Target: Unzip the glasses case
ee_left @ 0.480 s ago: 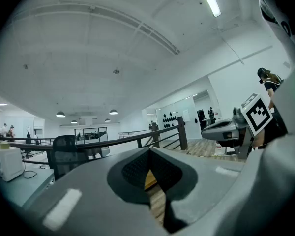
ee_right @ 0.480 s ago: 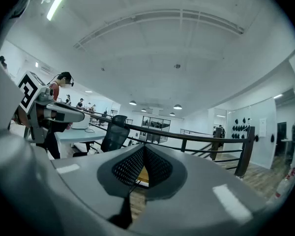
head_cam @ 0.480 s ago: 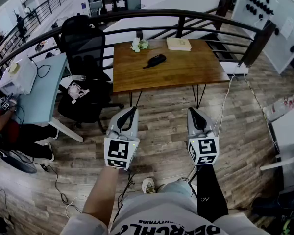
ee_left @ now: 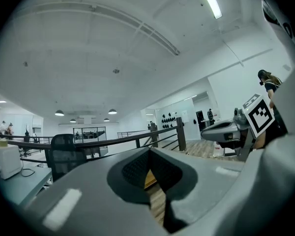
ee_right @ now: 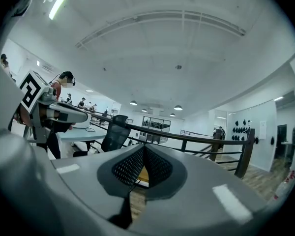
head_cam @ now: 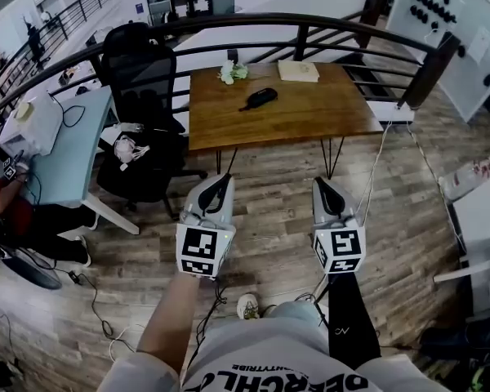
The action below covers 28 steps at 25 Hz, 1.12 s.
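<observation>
Glasses case [head_cam: 260, 99] is lying on the wooden table [head_cam: 310, 125], well ahead of both sets of jaws and apart from them; we are holding the left gripper [head_cam: 222, 180] and right gripper [head_cam: 320, 183] side by side, each with jaws pressing together on nothing.

Table [head_cam: 310, 119] top open around glasses case [head_cam: 260, 99]; chair [head_cam: 143, 80] beside left edge.

**Loft room around the table**

I see a wooden table [head_cam: 310, 121] on plank flooring [head_cam: 269, 219]. A black railing [head_cam: 229, 24] curves behind it, a black office chair [head_cam: 139, 72] stands at its left, and a pale blue desk [head_cam: 65, 153] lies farther left.
</observation>
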Each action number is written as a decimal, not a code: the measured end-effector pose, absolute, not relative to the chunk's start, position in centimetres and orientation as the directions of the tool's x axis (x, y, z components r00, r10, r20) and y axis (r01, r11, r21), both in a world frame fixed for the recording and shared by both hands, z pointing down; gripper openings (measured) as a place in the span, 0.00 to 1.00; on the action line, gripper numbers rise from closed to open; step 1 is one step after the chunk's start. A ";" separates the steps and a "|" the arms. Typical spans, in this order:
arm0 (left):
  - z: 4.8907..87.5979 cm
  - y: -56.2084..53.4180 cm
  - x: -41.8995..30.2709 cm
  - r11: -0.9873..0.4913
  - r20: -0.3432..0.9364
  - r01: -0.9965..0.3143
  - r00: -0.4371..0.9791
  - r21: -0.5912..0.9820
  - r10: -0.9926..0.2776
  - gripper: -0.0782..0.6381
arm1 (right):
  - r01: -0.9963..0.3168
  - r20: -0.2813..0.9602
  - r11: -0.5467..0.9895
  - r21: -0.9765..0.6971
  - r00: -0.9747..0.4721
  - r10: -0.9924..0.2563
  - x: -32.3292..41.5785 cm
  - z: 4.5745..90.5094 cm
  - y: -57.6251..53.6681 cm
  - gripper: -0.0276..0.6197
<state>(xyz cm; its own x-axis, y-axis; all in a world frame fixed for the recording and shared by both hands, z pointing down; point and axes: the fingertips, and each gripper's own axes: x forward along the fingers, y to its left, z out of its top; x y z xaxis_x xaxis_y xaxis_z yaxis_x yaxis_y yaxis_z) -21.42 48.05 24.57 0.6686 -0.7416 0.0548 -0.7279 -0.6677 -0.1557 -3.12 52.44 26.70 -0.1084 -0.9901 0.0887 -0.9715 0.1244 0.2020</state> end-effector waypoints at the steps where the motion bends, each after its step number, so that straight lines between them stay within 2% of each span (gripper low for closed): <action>1: 24.6 48.1 -21.4 -0.668 0.055 -0.727 0.669 -0.156 -0.741 0.11 | -0.970 0.089 0.125 0.208 -0.109 -0.990 -3.1 26.7 52.5 0.09; 28: 23.4 49.9 -20.8 -0.675 0.036 -0.716 0.681 -0.180 -0.732 0.11 | -0.965 0.068 0.123 0.234 -0.110 -0.992 -3.2 25.7 54.3 0.09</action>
